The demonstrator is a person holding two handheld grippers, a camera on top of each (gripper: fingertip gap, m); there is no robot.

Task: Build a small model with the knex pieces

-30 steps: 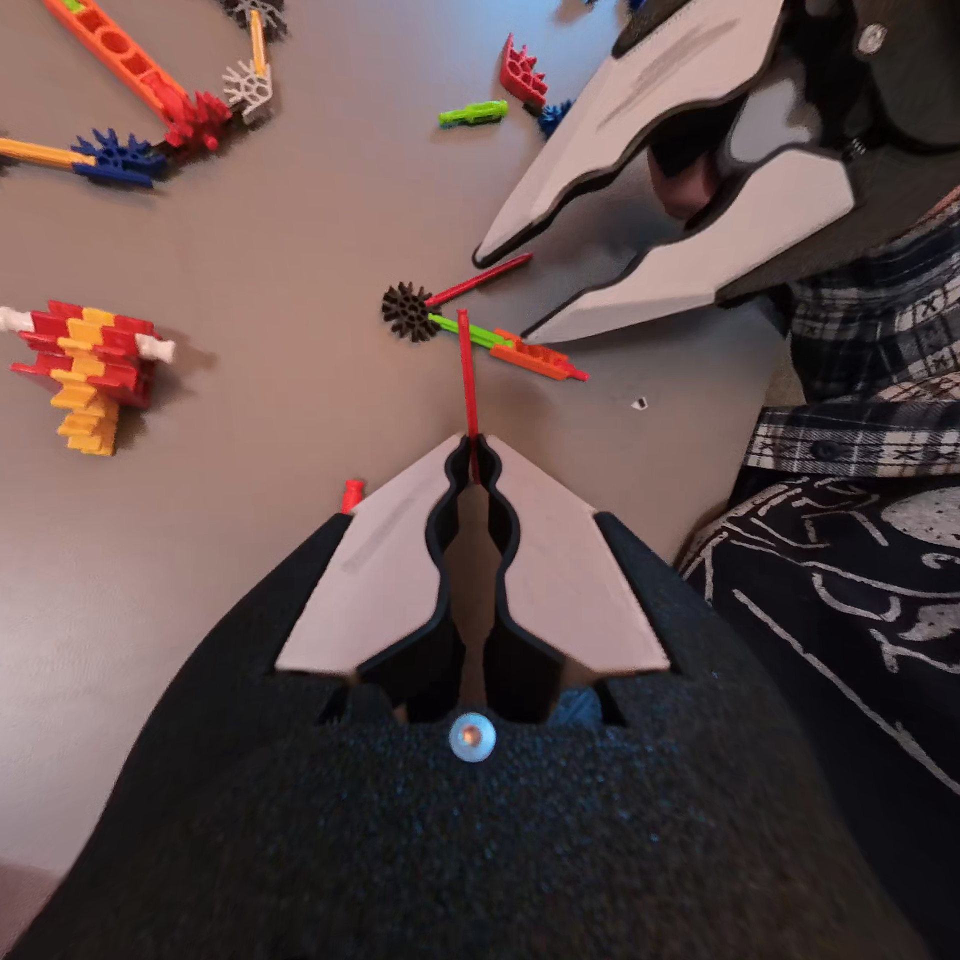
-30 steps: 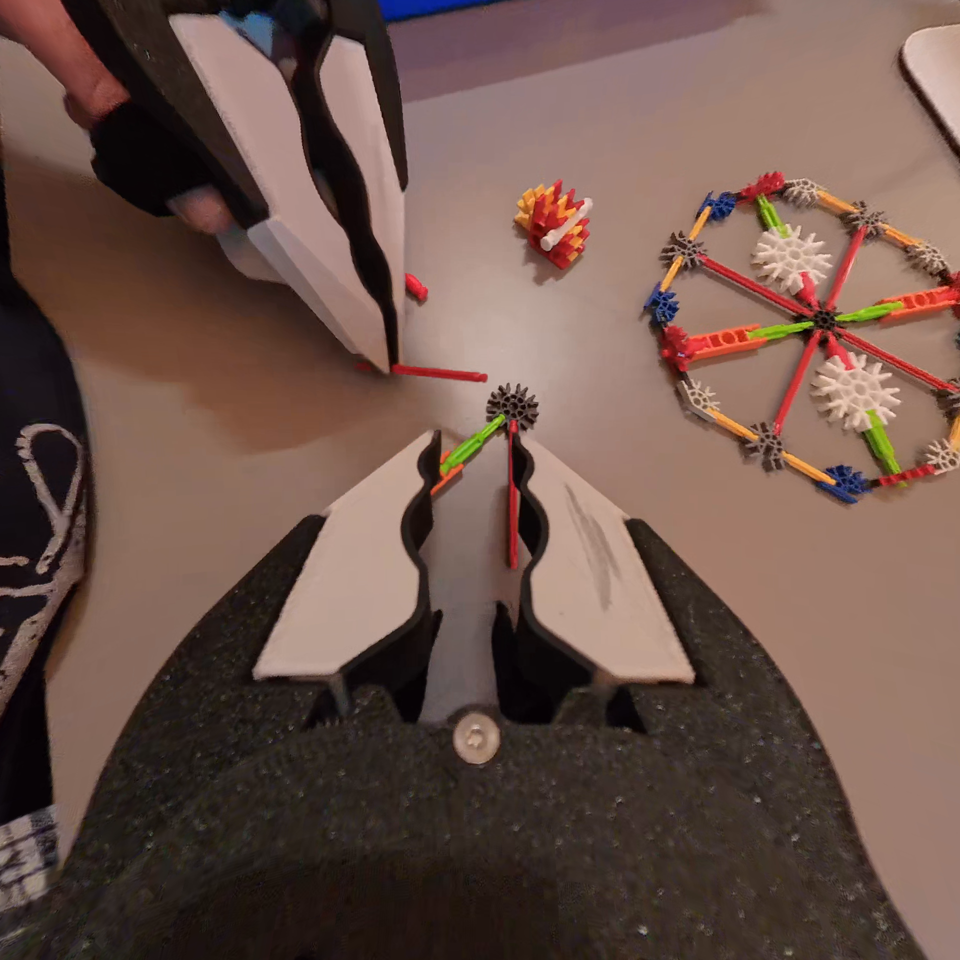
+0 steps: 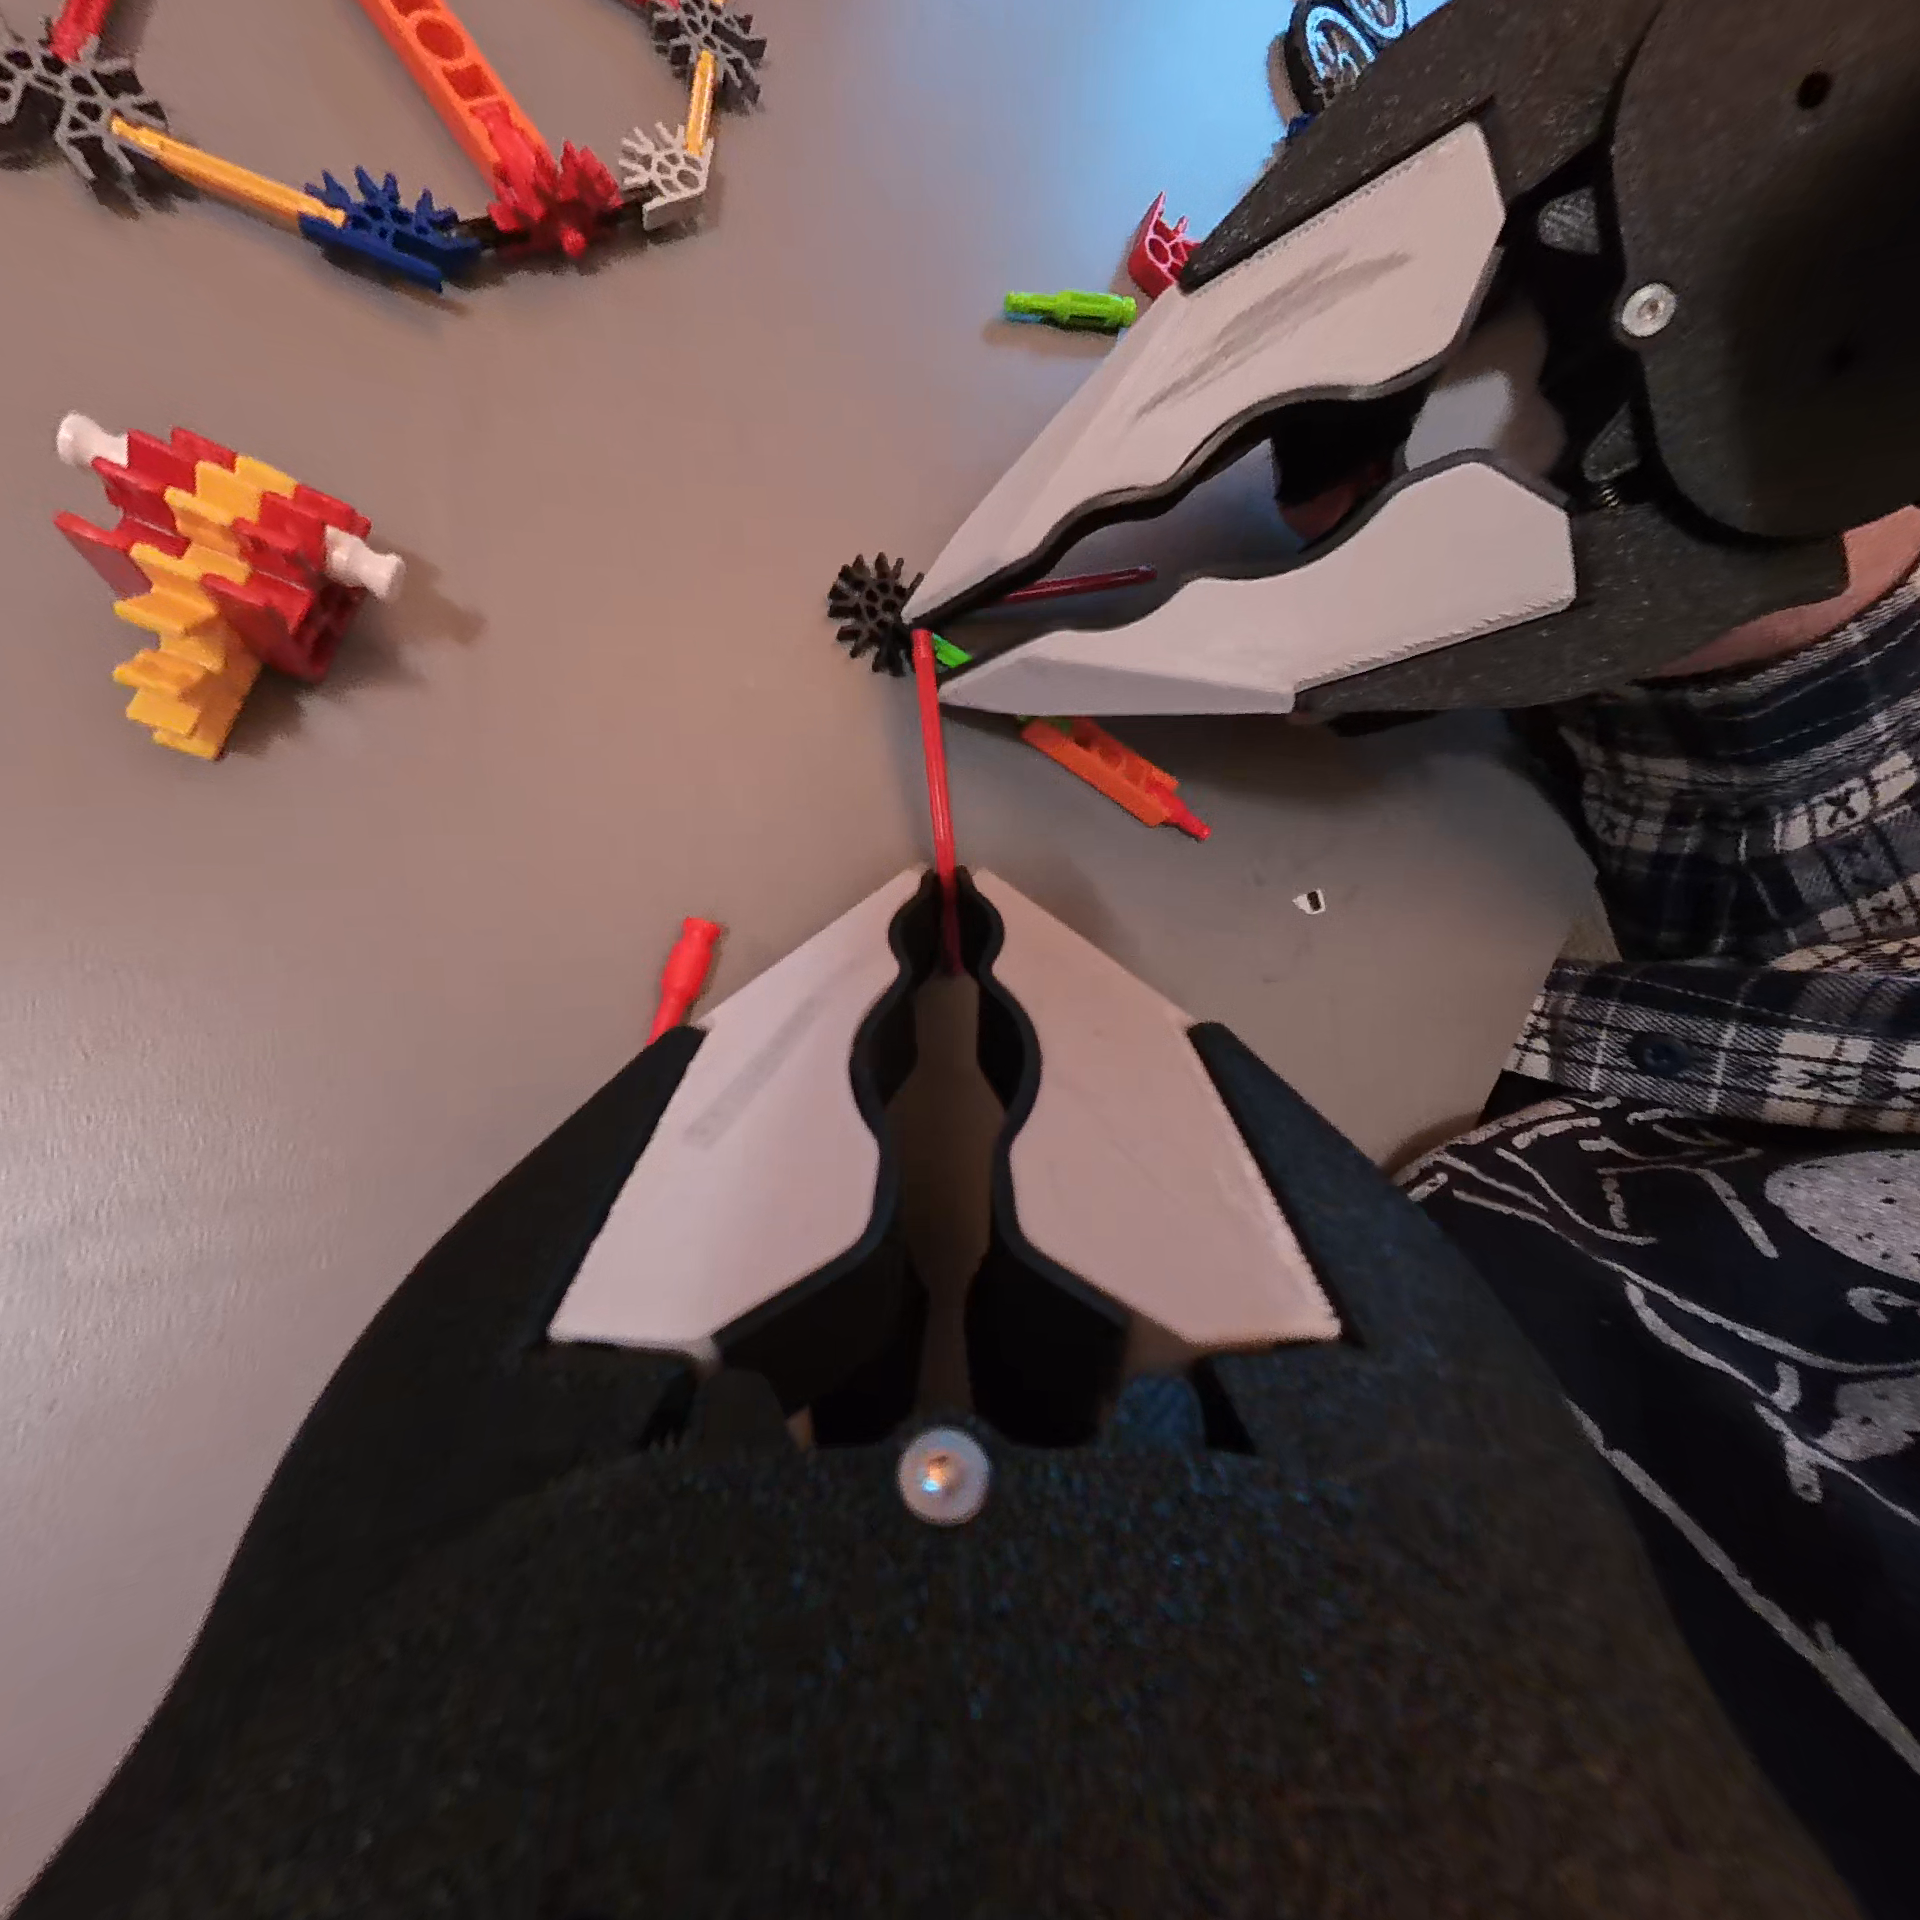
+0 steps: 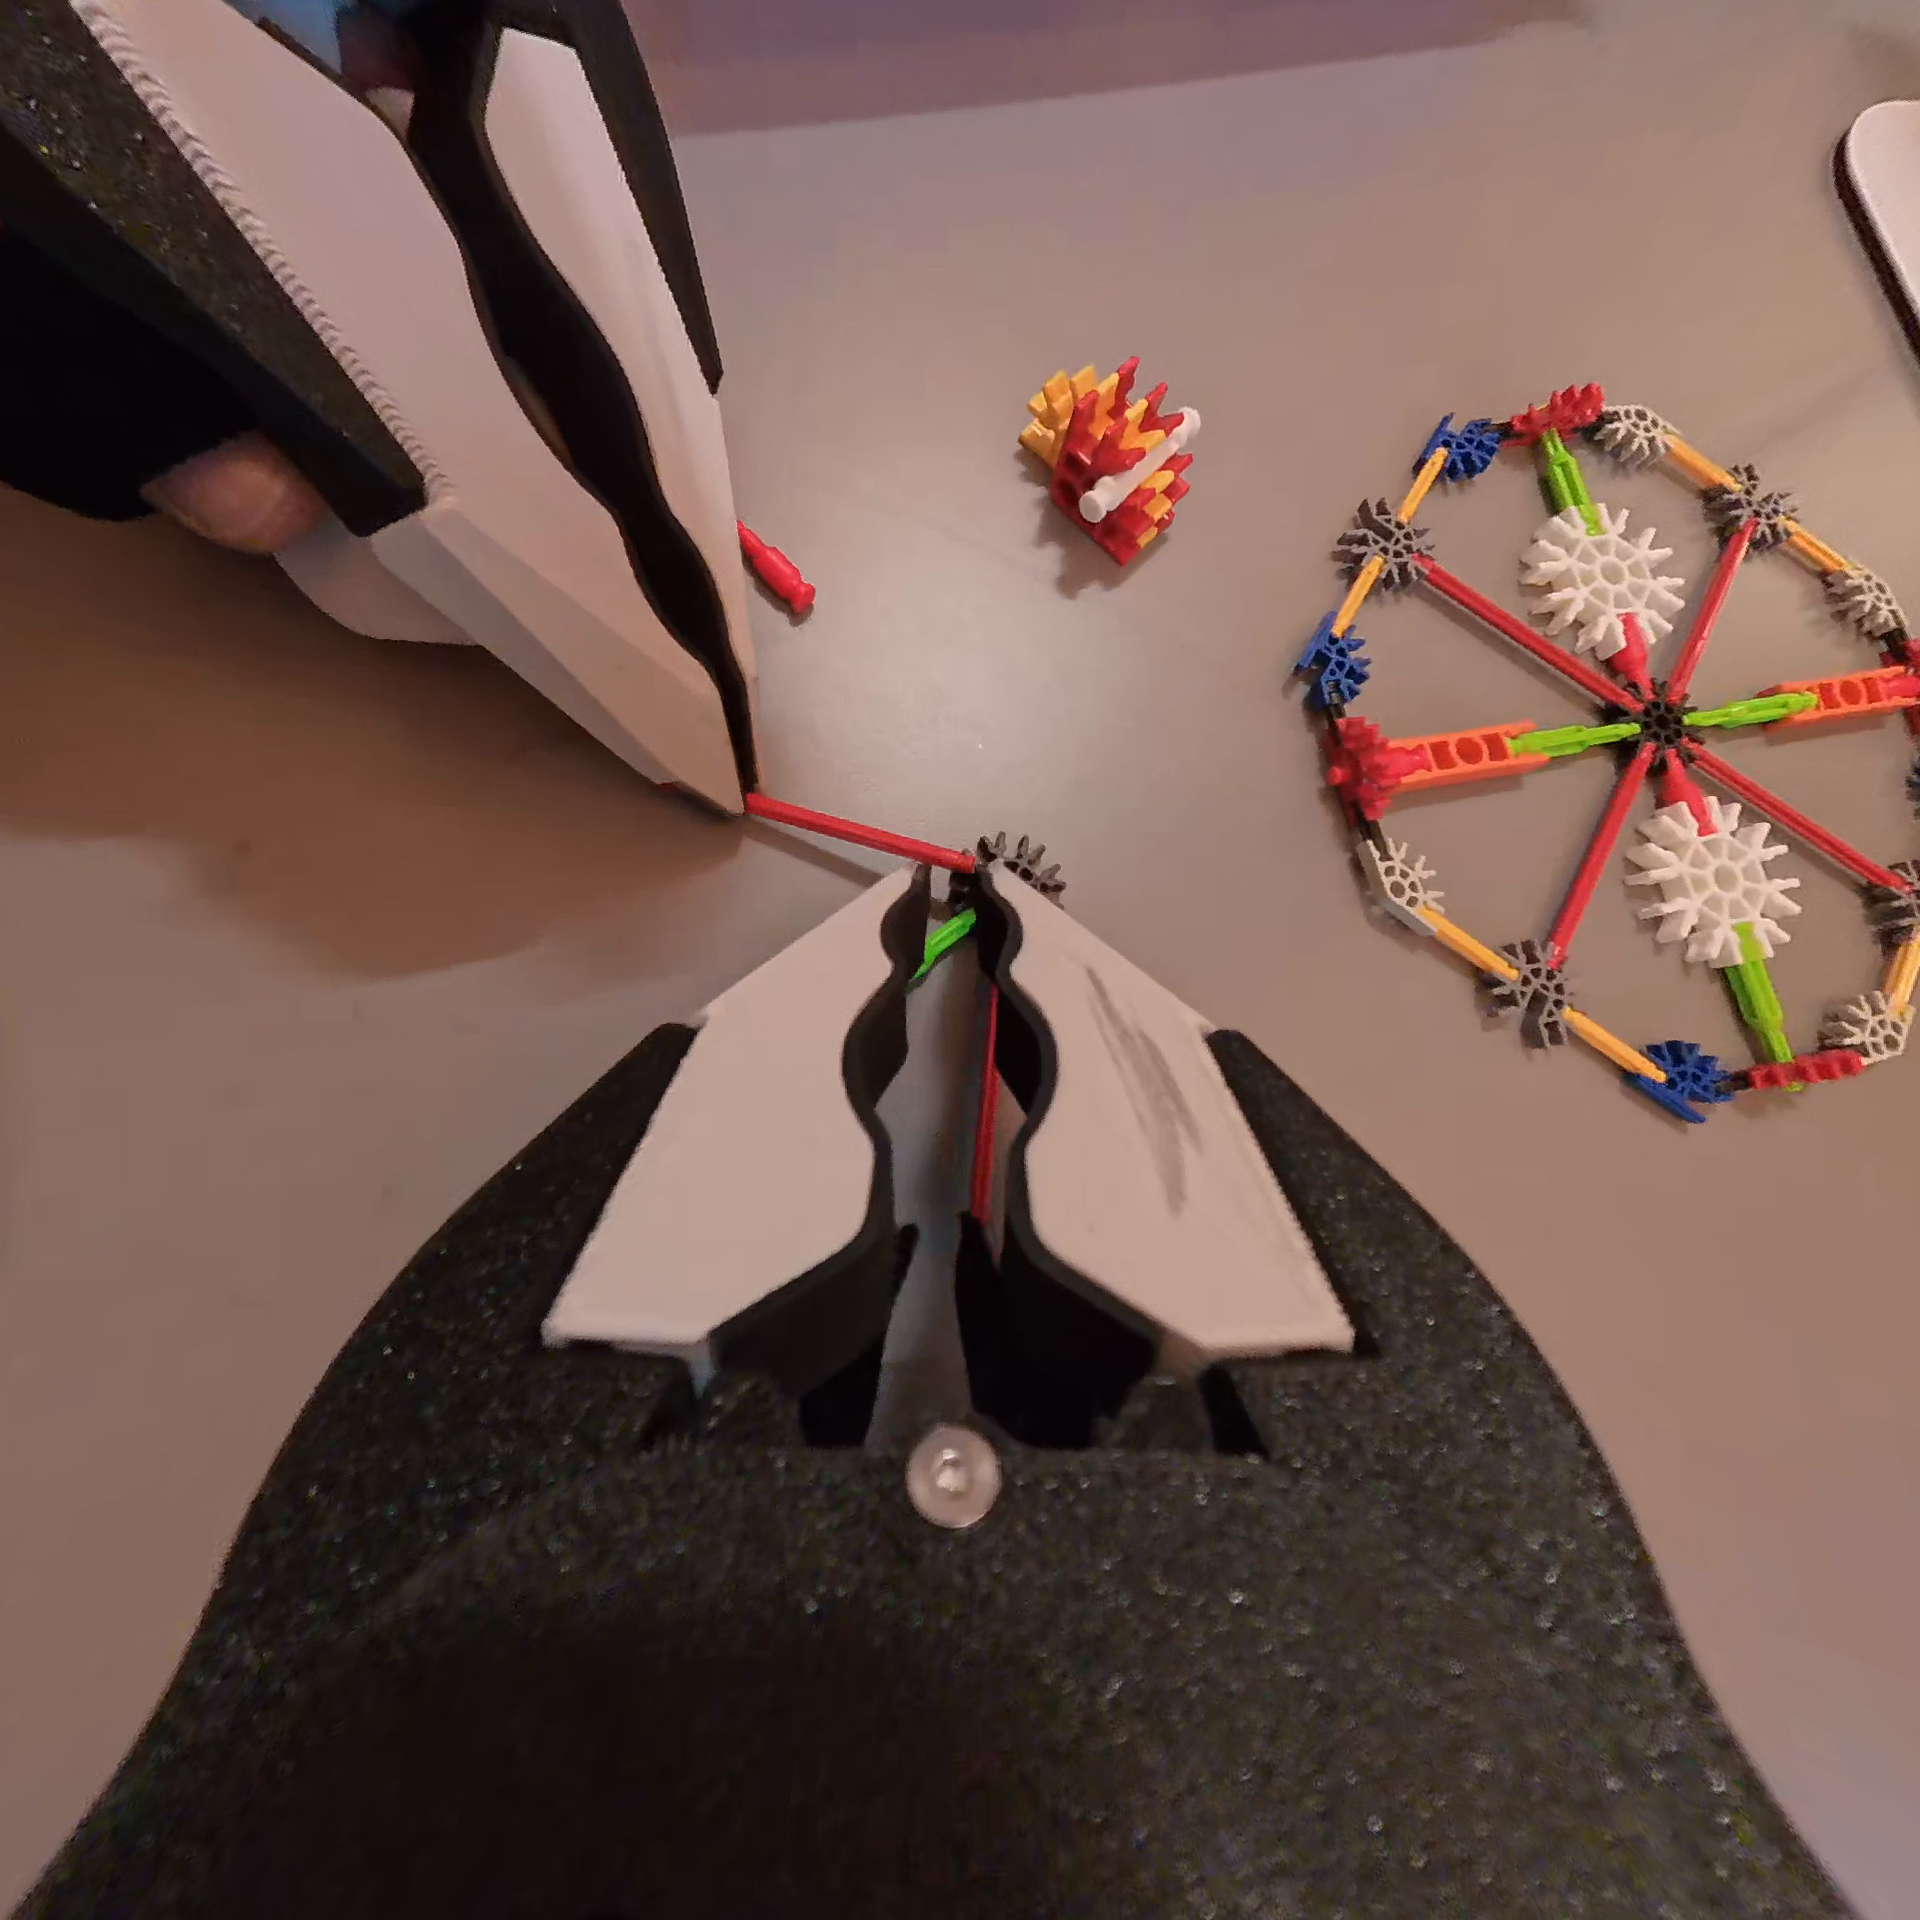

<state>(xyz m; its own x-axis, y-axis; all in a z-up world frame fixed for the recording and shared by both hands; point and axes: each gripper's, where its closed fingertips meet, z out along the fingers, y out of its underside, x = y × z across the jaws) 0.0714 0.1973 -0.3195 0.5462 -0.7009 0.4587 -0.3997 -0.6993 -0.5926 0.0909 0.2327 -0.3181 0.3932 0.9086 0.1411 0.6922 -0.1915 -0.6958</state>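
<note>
Spoked wheel (image 4: 1652,727) cut off by right edge of the right wrist view. Short red rod (image 3: 681,971) half hidden behind left claw (image 3: 943,883). Orange piece (image 3: 1107,769) partly under right claw (image 3: 925,649) (join to black hub (image 3: 868,608) hidden).

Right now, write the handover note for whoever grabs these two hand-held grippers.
Left hand-held gripper: shut on a thin red rod, its free tip at the black connector; seated or not, cannot tell.
Right hand-held gripper: shut on the black connector, which already carries a red and a green spoke.
Nearby: spoked wheel, red-yellow stack, loose short red piece.
</note>
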